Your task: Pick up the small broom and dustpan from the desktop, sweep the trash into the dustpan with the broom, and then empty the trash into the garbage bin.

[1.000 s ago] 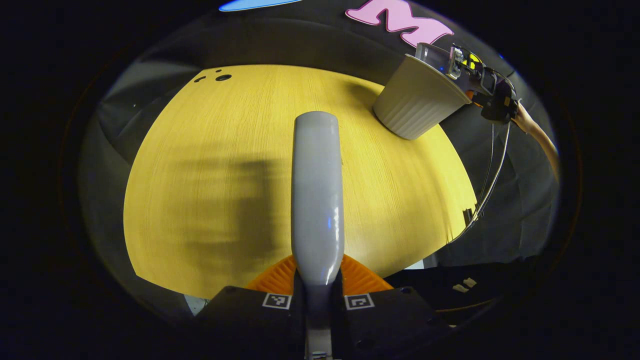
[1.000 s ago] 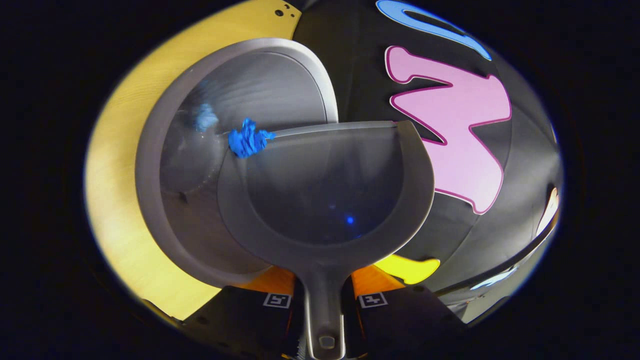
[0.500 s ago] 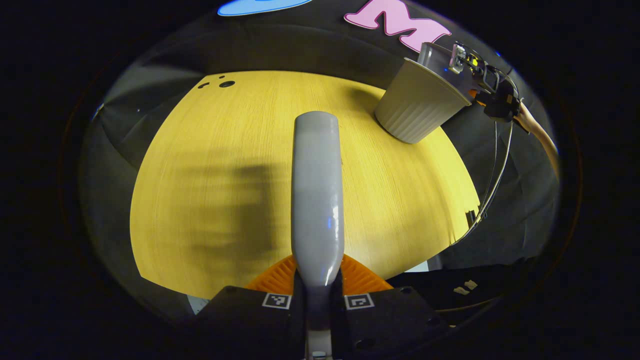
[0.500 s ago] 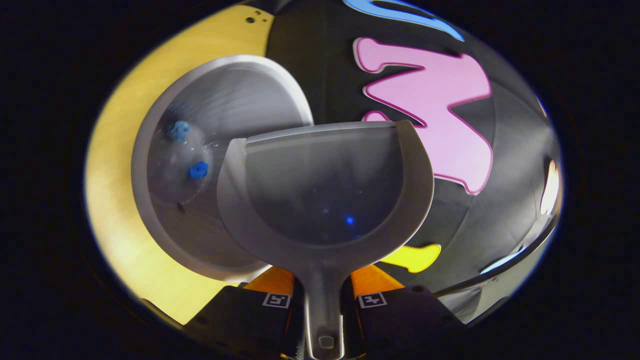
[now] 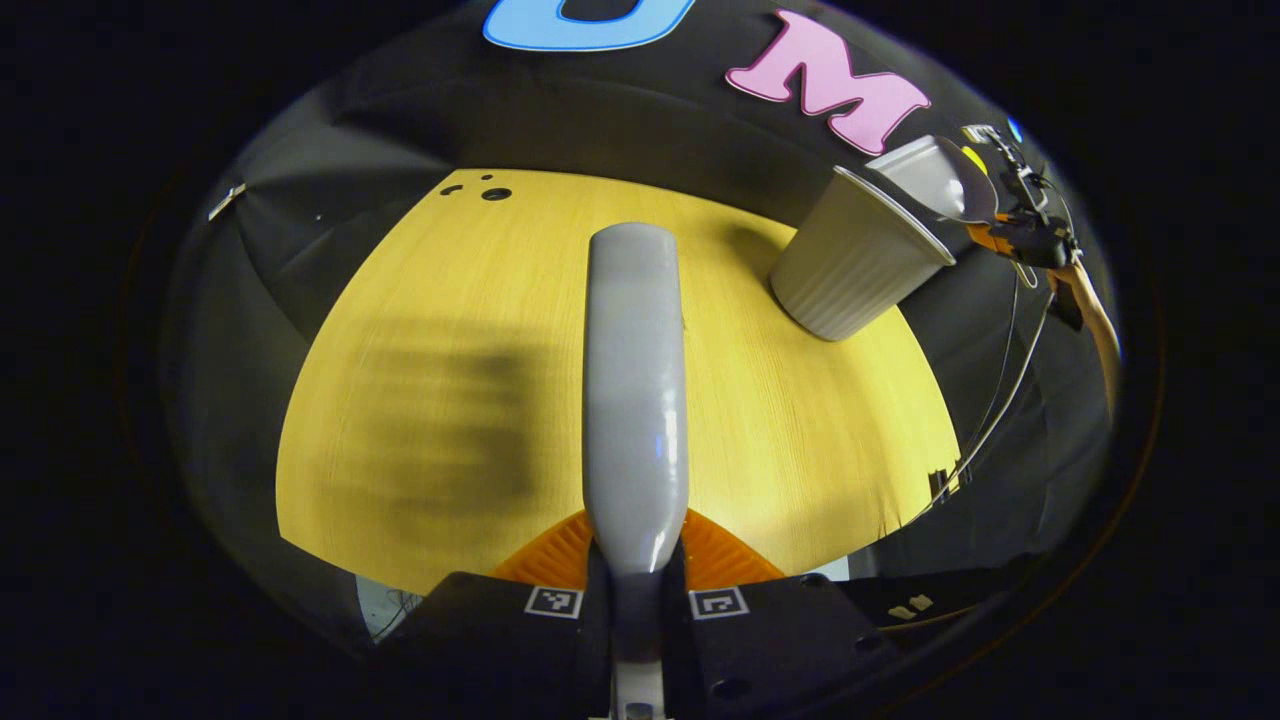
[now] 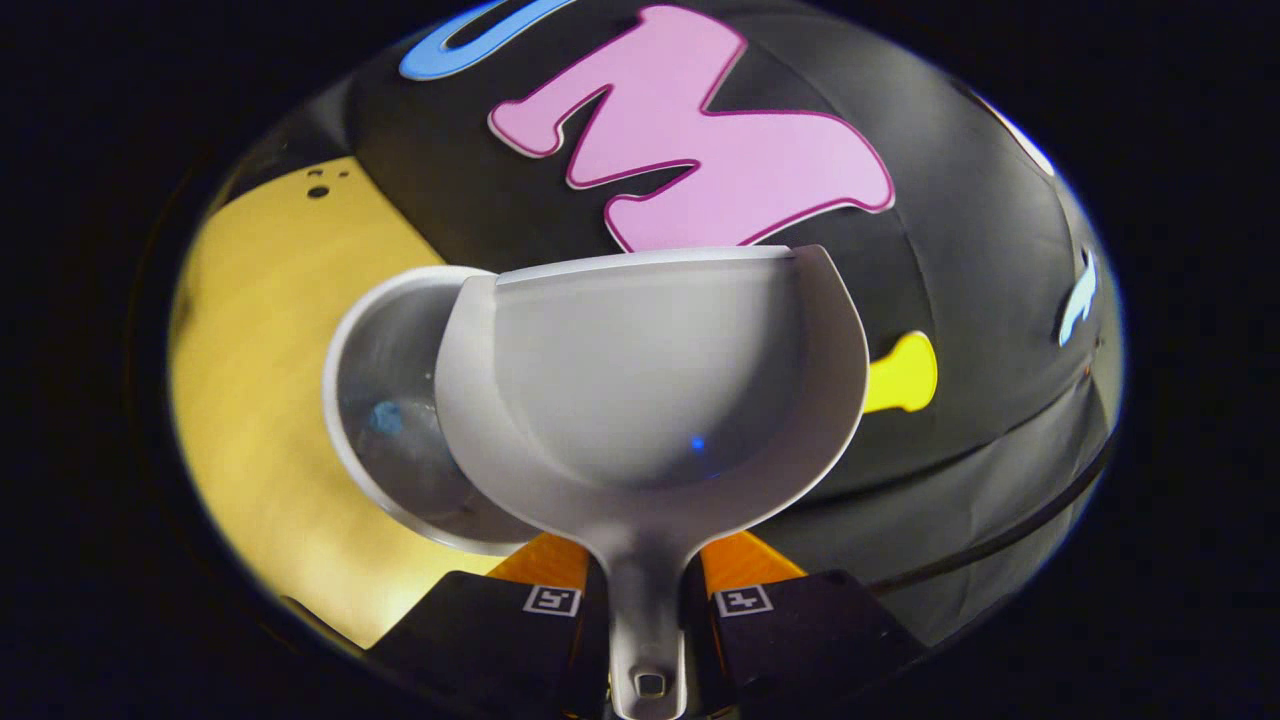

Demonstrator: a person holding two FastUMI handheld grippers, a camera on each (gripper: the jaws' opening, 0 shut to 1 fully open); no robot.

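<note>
Looking along the right gripper (image 6: 640,590), we see the pale grey plastic dustpan (image 6: 650,390), a smooth rounded scoop with a straight front lip and a narrow handle. Its handle runs back between our two fingers, which are clamped on it from both sides, so the pan juts straight forward from the gripper. The scoop looks bare inside apart from a small blue glint of light.

Just beyond and below the pan's left edge sits the pale grey ribbed plastic garbage bin (image 6: 400,420), its round mouth partly covered by the scoop. A blurred bit of blue trash (image 6: 385,415) lies at the bin's bottom. The bin stands on the yellow wood-grain desktop (image 6: 260,380).

In the left gripper view, the small broom's glossy grey rounded handle (image 5: 635,390) rises up the middle. Our left gripper (image 5: 636,585) pinches its lower end between both fingers, holding it above the desktop (image 5: 450,300); we cannot see the bristles.

That same view gives what the right gripper view cannot: the outside of the bin (image 5: 855,265), with its ribbed wall, standing near the desktop's far right corner. The dustpan (image 5: 935,180) hangs beside the bin's rim, with the right gripper (image 5: 1020,225), trailing cables and a hand behind it.
</note>
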